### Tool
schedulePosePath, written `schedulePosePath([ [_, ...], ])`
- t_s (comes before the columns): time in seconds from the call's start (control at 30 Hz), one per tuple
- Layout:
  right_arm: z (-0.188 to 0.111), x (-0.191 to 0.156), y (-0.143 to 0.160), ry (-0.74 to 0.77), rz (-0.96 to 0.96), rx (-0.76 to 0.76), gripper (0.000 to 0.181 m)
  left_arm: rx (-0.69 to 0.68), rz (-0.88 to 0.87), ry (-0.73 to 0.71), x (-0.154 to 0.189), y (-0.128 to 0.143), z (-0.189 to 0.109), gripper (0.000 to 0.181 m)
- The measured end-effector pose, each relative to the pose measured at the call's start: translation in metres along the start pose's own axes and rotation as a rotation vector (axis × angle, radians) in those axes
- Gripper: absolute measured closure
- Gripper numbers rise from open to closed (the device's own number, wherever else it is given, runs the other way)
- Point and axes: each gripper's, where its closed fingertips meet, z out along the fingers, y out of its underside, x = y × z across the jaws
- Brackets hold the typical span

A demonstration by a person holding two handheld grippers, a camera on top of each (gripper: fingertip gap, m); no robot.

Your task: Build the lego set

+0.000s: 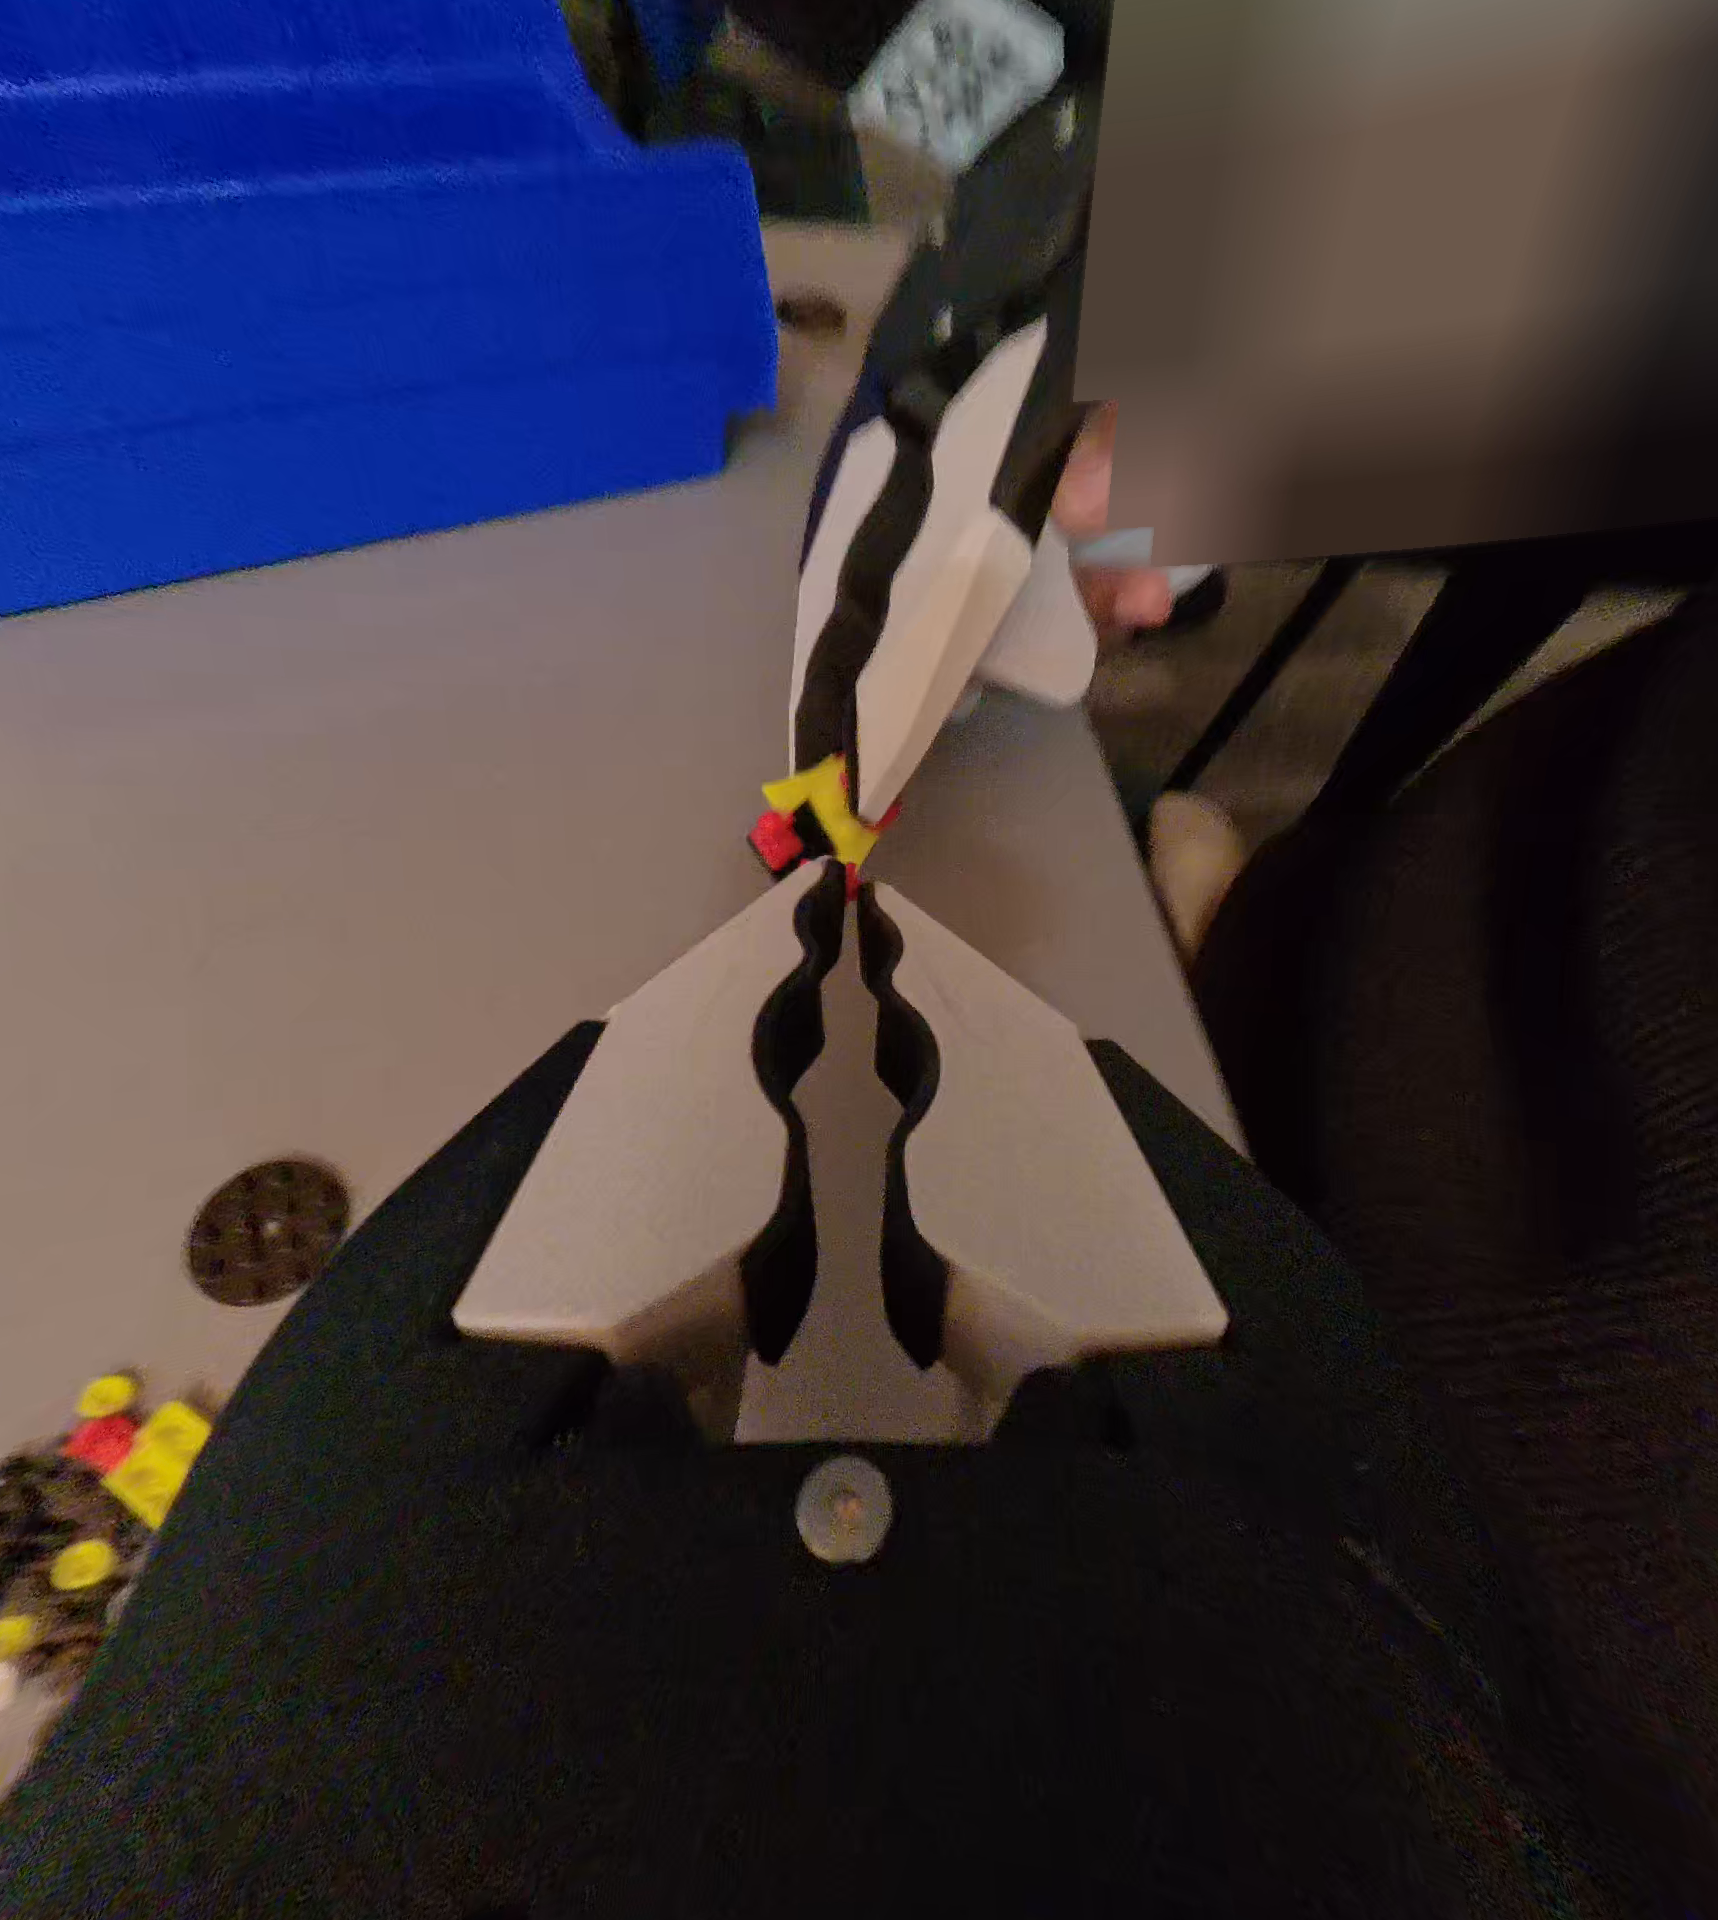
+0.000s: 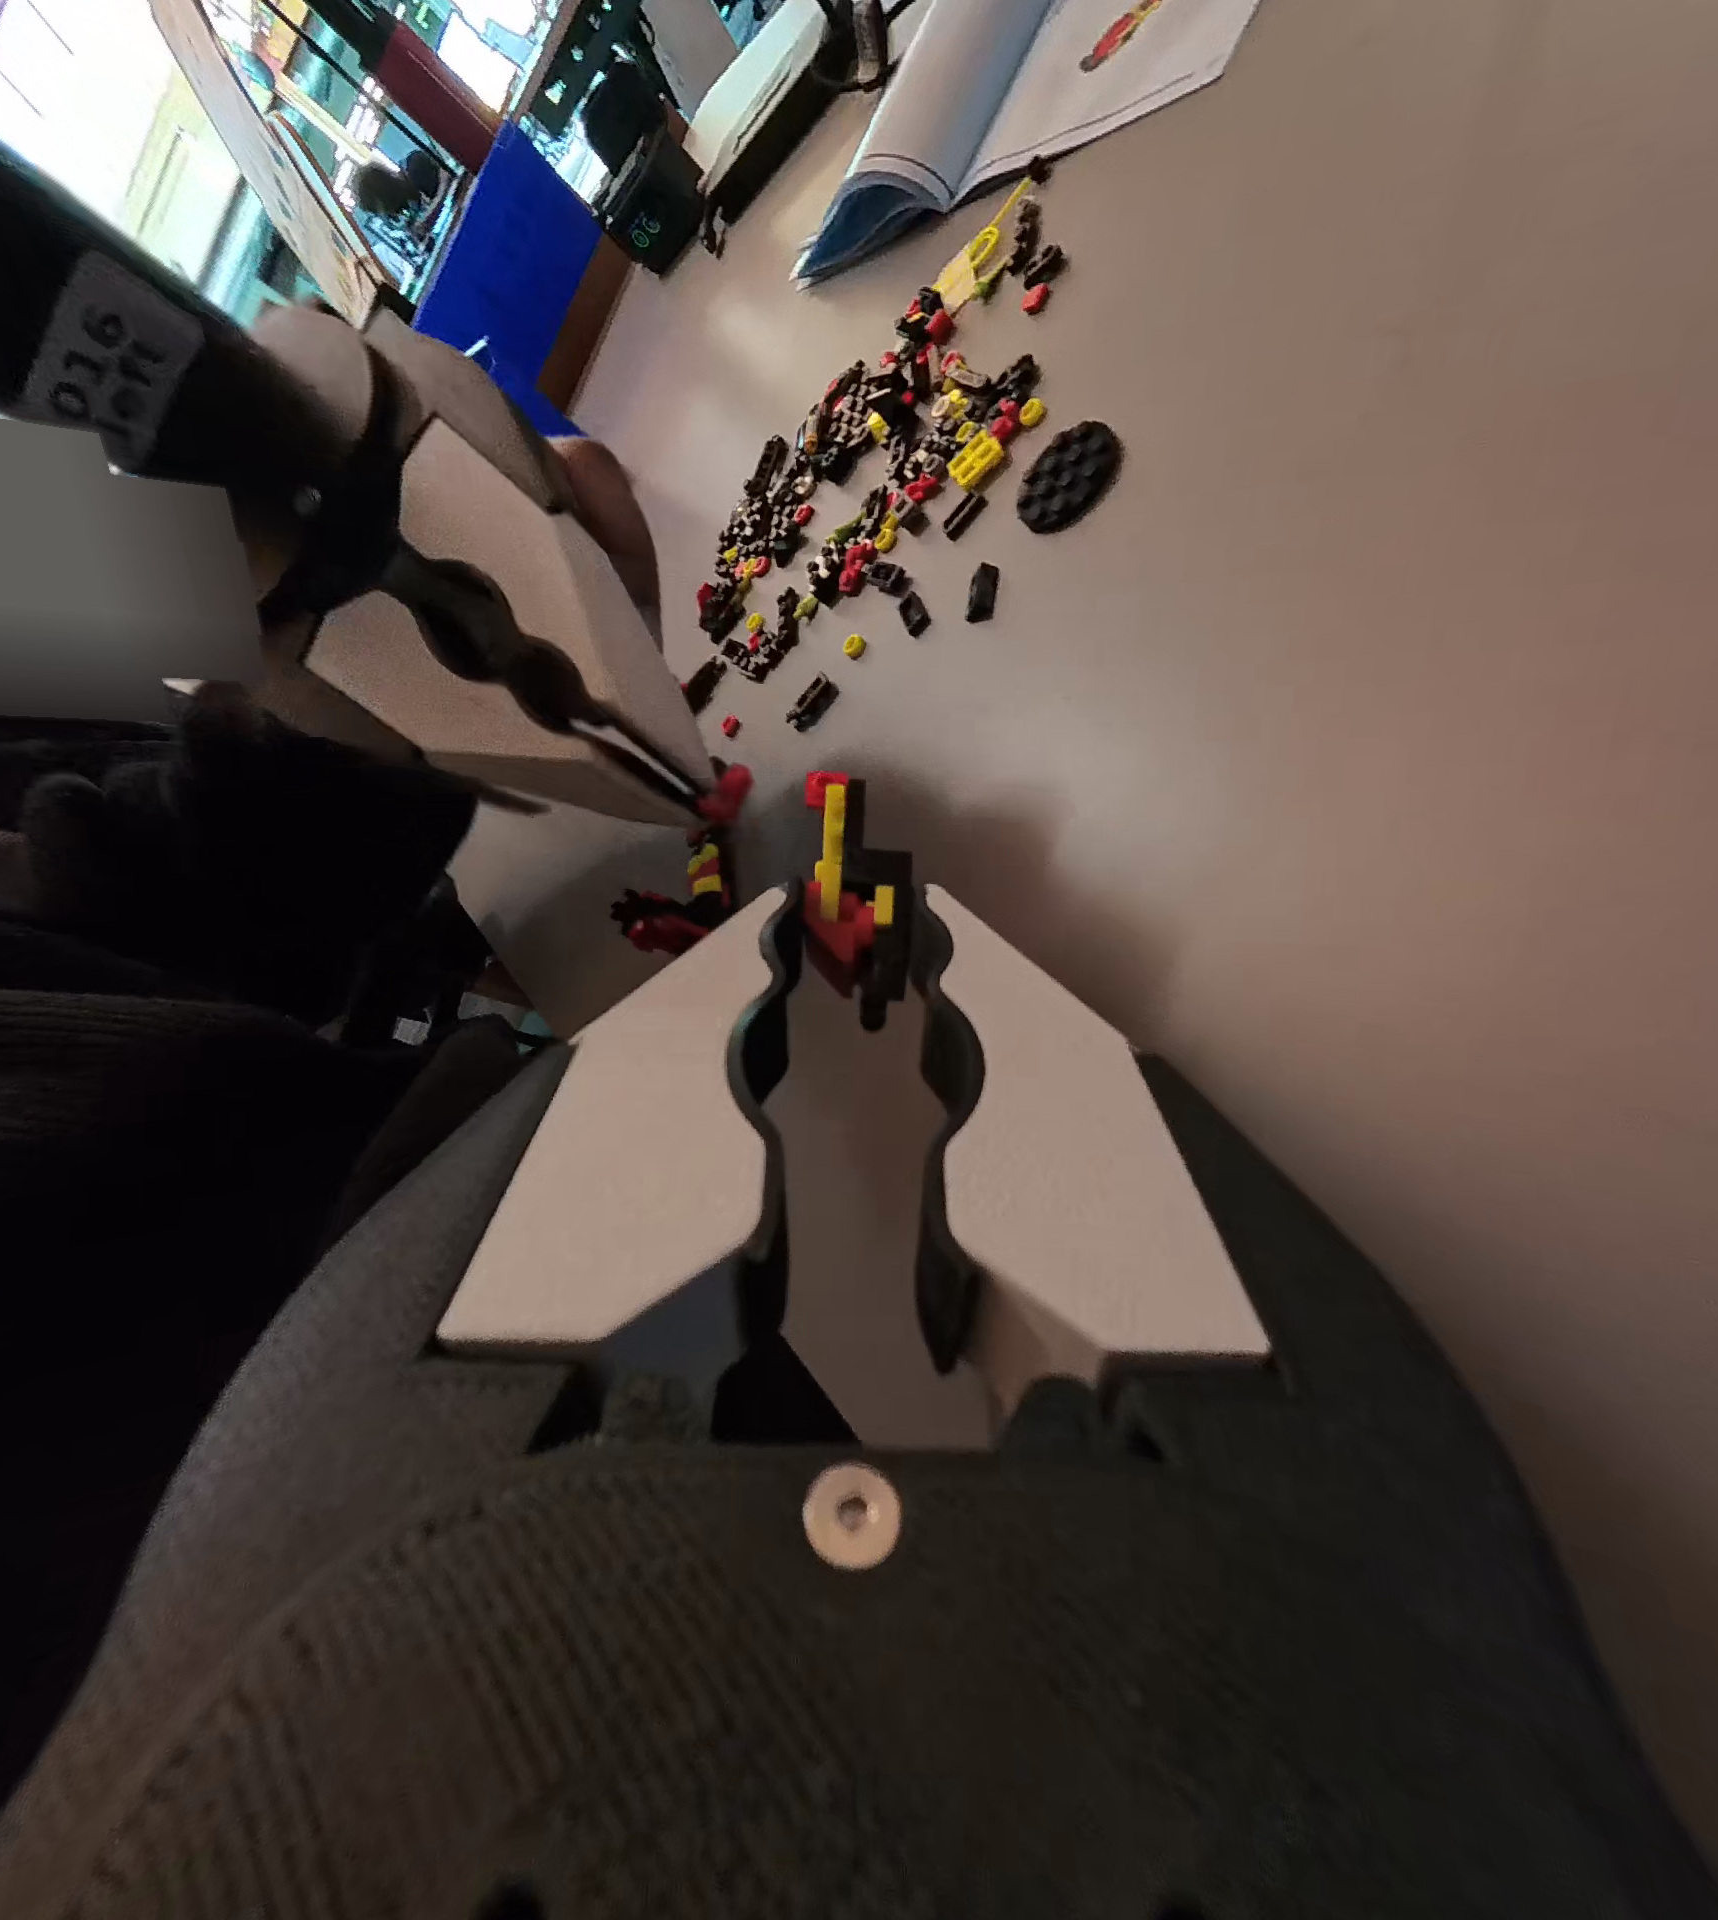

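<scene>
My left gripper (image 1: pixel 839 878) is shut on a small red brick (image 1: pixel 853 881), pinched at its tips. In the right wrist view the left gripper (image 2: pixel 709 805) comes in from the left with the red brick (image 2: pixel 730 790). My right gripper (image 2: pixel 855 904) is shut on a partly built black, yellow and red lego assembly (image 2: pixel 850 894). In the left wrist view the right gripper (image 1: pixel 839 790) comes down from above, and the assembly (image 1: pixel 813 821) touches or almost touches my left tips. Both are held above the table near its edge.
A second small black, red and yellow sub-build (image 2: pixel 678 904) lies on the table. A pile of loose bricks (image 2: pixel 886 468) (image 1: pixel 55 1558), a black round plate (image 2: pixel 1068 478) (image 1: pixel 268 1231), an open instruction booklet (image 2: pixel 990 114) and a blue bin (image 1: pixel 315 312) are beyond. The grippers' ends are close to 4 cm from one another. Left tips and right tips are each some 15 cm from the black round plate (image 2: pixel 1068 478).
</scene>
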Motion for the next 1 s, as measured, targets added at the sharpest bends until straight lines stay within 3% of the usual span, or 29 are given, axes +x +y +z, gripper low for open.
schedulePosePath([
  [0.13,0.004,-0.015,-0.001,-0.080,0.033,0.012,0.163,0.200,-0.131,0.046,0.009,-0.014,-0.017,0.181],
  [0.23,0.006,-0.028,0.003,-0.164,0.084,-0.001,0.163,0.262,-0.118,0.094,0.020,-0.013,-0.025,0.181],
  [0.4,0.004,-0.049,0.013,-0.371,0.302,-0.053,0.163,0.172,0.031,0.182,0.046,0.001,-0.026,0.181],
  [0.5,0.005,-0.047,0.022,-0.405,0.390,-0.100,0.163,0.140,0.055,0.183,0.050,0.006,-0.022,0.181],
  [0.63,0.009,-0.035,0.030,-0.312,0.333,-0.141,0.163,0.064,0.053,0.111,0.038,0.018,-0.013,0.181],
  [0.87,-0.027,0.013,-0.006,-0.085,0.199,0.018,0.163,-0.040,0.040,0.121,0.041,0.034,-0.002,0.181],
  [1.0,-0.029,0.016,-0.006,-0.052,0.159,0.018,0.163,-0.116,0.025,0.066,0.036,0.042,0.008,0.181],
])
